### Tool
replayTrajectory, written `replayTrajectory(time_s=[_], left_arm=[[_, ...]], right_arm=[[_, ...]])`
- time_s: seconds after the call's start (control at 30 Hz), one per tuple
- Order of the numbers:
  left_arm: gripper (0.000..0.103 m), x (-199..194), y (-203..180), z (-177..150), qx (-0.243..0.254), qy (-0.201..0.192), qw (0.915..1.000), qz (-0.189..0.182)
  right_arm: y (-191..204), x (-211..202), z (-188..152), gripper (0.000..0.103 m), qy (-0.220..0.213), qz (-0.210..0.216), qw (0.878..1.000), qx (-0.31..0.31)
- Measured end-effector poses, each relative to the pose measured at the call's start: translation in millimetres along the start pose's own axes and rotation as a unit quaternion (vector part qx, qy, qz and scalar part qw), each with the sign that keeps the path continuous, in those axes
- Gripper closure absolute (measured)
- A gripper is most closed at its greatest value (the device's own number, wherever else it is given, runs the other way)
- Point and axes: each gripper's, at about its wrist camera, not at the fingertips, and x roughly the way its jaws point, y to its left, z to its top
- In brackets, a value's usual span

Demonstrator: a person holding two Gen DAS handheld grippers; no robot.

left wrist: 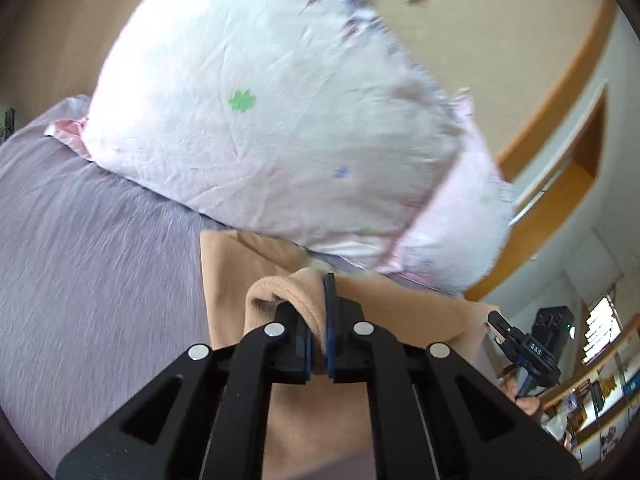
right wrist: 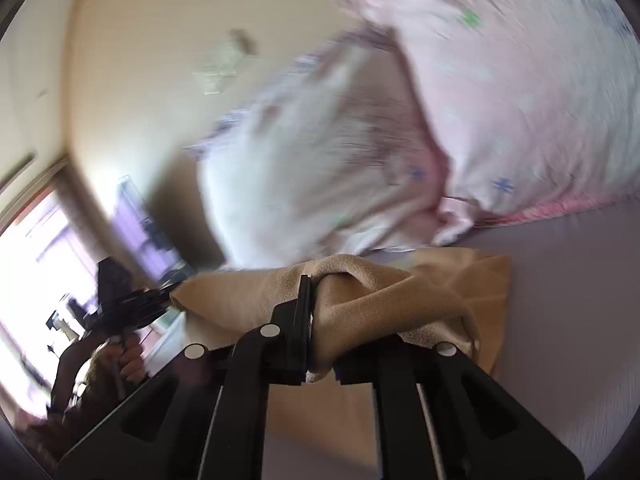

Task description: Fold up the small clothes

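Cloth is what we hold at both ends: the tan garment [left wrist: 240, 280] is lifted off the lilac bed sheet [left wrist: 88, 240], just in front of a white pillow [left wrist: 260, 112] with small flower prints. Our left hand-held gripper [left wrist: 318, 336] is clamped on a bunched fold of that garment, the fabric pinched between its blue pads [left wrist: 330, 320]. Our right hand-held gripper [right wrist: 320, 340] is likewise closed on a rolled edge of the garment [right wrist: 380, 292], which drapes over its right finger. From the left wrist view the right hand-held gripper [left wrist: 496, 322] appears at the garment's far corner. Much of the right wrist view is blurred.
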Motion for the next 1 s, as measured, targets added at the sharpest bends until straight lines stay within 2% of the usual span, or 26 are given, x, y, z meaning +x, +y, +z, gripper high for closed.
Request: replayTrajectory(time_s=[0.1,0.17,0.23,0.27,0.3,0.33,0.37,0.43,0.53,0.63,0.7,0.73,0.77,0.83,0.87,0.93,1.0], left_arm=[[0.098,52.3,25.3,9.0,-0.036,0.042,0.9978,0.036],[0.098,79.5,43.3,8.3,-0.067,0.063,0.9942,0.055],[0.096,87.2,60.8,4.7,-0.113,0.071,0.99,0.047],[0.094,82.7,66.3,4.0,-0.127,0.066,0.9889,0.04],[0.092,77.6,68.8,4.3,-0.136,0.062,0.9882,0.031],[0.084,66.3,72.7,4.9,-0.15,0.052,0.987,0.021],[0.068,57.3,74.0,5.7,-0.157,0.043,0.9864,0.02],[0.051,36.1,74.1,5.8,-0.159,0.024,0.9868,0.022],[0.046,5.3,71.7,-3.5,-0.147,0.023,0.9885,0.029],[0.044,-8.5,74.6,-20.0,-0.155,0.047,0.9865,0.023],[0.044,-13.5,72.4,-27.7,-0.151,0.057,0.9866,0.018],[0.044,-11.7,69.5,-28.7,-0.145,0.061,0.9874,0.017],[0.043,-9.1,60.7,-32.1,-0.131,0.067,0.989,0.019],[0.043,-2.9,51.6,-36.2,-0.112,0.077,0.9904,0.027],[0.043,-1.6,47.5,-39.1,-0.103,0.084,0.9907,0.03],[0.042,1.0,40.4,-42.6,-0.089,0.094,0.9912,0.031],[0.04,-0.8,36.8,-45.8,-0.075,0.103,0.9912,0.038]], right_arm=[[-40.2,46.7,-0.6,0.094,0.04,-0.069,0.996,0.041],[-58.9,72.3,-3.0,0.093,0.073,-0.09,0.99,0.074],[-64.7,74.5,5.2,0.072,0.071,-0.098,0.988,0.092],[-65.8,70.8,10.4,0.045,0.057,-0.085,0.99,0.095],[-65.6,63.6,14.9,0.022,0.034,-0.071,0.992,0.098],[-62.8,50.2,18.5,0.015,0.005,-0.06,0.993,0.097],[-60.6,42.3,19.2,0.015,-0.007,-0.045,0.995,0.094],[-56.5,35.4,14.3,0.015,0.008,-0.009,0.996,0.091],[-50.6,43.2,-2.6,0.015,0.049,0.016,0.996,0.074],[-45.5,79.0,-8.6,0.016,0.124,-0.013,0.989,0.08],[-42.4,95.7,-8.6,0.015,0.144,-0.026,0.986,0.079],[-38.5,104.7,-4.9,0.016,0.143,-0.035,0.987,0.07],[-34.9,106.8,-0.1,0.02,0.123,-0.042,0.99,0.062],[-33.3,103.0,16.3,0.022,0.048,-0.04,0.996,0.062],[-33.5,96.5,20.2,0.022,0.024,-0.028,0.997,0.074],[-34.4,81.6,20.6,0.02,-0.004,0.007,0.995,0.095],[-30.9,69.2,11.6,0.019,-0.006,-0.004,0.997,0.076]])
